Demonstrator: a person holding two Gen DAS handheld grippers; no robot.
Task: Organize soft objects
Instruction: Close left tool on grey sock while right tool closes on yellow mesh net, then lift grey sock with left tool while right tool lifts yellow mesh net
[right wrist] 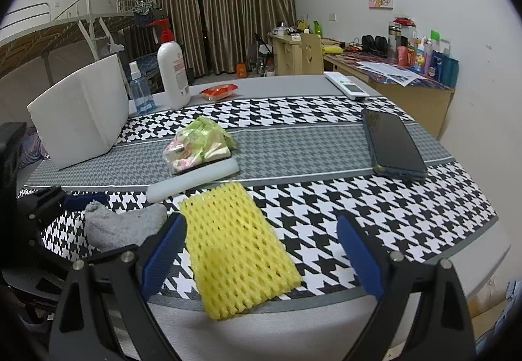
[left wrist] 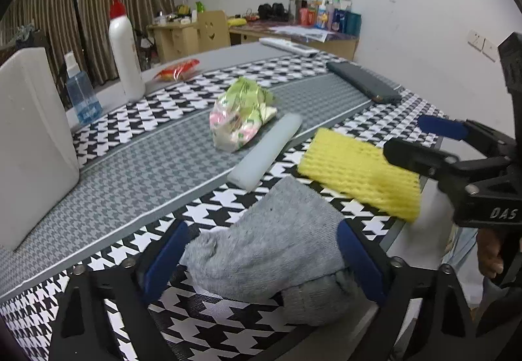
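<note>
We are at the pick-up step with the grey sock (left wrist: pixel 270 250), which lies crumpled at the bottom centre of the left wrist view, on the houndstooth cloth (left wrist: pixel 130 172) at the near edge of the bench (right wrist: pixel 280 83). The left gripper (left wrist: pixel 261 258) straddles it with its fingers (left wrist: pixel 163 260) spread. The sock fills most of the gap between them and reaches the right-hand pad, but whether either pad presses on it we cannot tell, so we judge the grip not yet made.

The right gripper (right wrist: pixel 261 258) hangs with fingers spread wide over the yellow foam net sleeve (right wrist: pixel 238 247), bottom centre of its own view, touching nothing we can see.

Beyond them, mid-frame, lie a translucent white bar (left wrist: pixel 266 154) and a crumpled floral plastic bag (left wrist: pixel 241 114); a white foam block (left wrist: pixel 32 145) stands at left.

Next, we judge, the left fingers must close fully on the sock's bulk, not on a loose edge, before lifting; the limp knit could slip or drag the cloth.
</note>
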